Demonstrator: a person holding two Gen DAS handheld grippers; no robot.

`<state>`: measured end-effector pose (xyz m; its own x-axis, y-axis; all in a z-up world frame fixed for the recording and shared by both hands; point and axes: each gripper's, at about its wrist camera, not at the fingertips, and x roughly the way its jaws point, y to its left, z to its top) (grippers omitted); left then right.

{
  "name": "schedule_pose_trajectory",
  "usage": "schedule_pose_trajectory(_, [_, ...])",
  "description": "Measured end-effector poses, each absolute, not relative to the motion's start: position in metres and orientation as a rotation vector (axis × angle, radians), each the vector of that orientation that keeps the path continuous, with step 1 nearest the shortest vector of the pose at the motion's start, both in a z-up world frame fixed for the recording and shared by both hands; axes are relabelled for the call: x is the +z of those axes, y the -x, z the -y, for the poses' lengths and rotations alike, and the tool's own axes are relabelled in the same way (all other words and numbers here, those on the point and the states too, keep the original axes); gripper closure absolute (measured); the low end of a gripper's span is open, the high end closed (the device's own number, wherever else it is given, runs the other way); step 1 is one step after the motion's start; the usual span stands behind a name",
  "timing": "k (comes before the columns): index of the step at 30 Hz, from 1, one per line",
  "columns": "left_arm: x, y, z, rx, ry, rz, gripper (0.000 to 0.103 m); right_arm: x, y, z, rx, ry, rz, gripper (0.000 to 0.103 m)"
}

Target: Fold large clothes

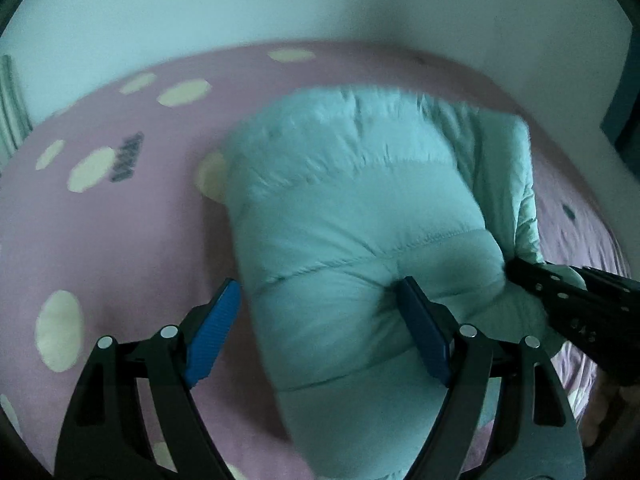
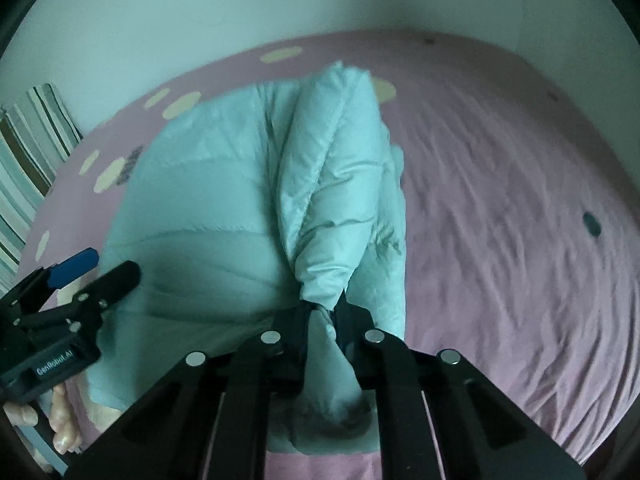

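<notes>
A pale mint puffer jacket lies on the pink bed sheet, quilted and puffy. My left gripper is open and straddles the jacket's near left edge: the right blue pad presses into the padding, while the left pad hangs over the bare sheet. In the right wrist view my right gripper is shut on a bunched fold of the jacket, which rises as a ridge over the flat body. The left gripper shows at that view's left edge, and the right gripper at the jacket's right corner.
The sheet has cream dots and wrinkles to the right. A white wall borders the bed's far side. Striped fabric lies at the far left. A person's fingers hold the left gripper's handle.
</notes>
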<state>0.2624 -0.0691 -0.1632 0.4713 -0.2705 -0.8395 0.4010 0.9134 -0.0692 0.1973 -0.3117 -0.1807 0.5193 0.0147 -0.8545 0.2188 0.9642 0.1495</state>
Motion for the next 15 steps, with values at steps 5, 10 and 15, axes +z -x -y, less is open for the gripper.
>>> schedule_pose_trajectory(5, [-0.197,-0.274,0.075,-0.41,-0.156,-1.044,0.017,-0.22,-0.207,0.32,-0.114,-0.291,-1.078,0.092])
schedule_pose_trajectory(10, [-0.22,-0.284,0.073,-0.401,-0.146,-1.074,0.016,-0.234,-0.21,0.312,-0.117,-0.264,-1.082,0.092])
schedule_pose_trajectory(15, [-0.21,-0.282,0.072,-0.405,-0.151,-1.052,0.018,-0.226,-0.207,0.309,-0.114,-0.273,-1.062,0.091])
